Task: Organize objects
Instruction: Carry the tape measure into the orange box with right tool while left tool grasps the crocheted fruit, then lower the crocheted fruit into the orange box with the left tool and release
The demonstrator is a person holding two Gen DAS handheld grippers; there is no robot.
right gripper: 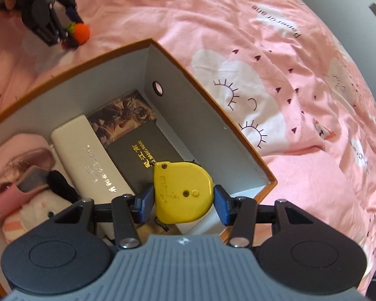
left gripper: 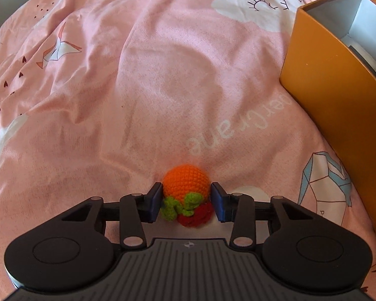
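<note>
Tape measure over the box, crochet toy between my left jaws on the bed

My right gripper [right gripper: 183, 207] has its jaws clamped on the yellow tape measure [right gripper: 183, 193], hanging over the open orange box [right gripper: 238, 123], so the drop lies straight below; my left gripper [left gripper: 186, 202] straddles the crochet toy [left gripper: 186, 195] on the pink bedsheet [left gripper: 137, 87], jaws at its sides, whether gripping I cannot tell; the box lies to its right.

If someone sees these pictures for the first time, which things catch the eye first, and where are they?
The yellow tape measure, gripped in the right tool above the orange box of packed items. Next, the orange crocheted toy with green and red parts, lying on the pink printed bedsheet between the left tool's blue pads.
</note>
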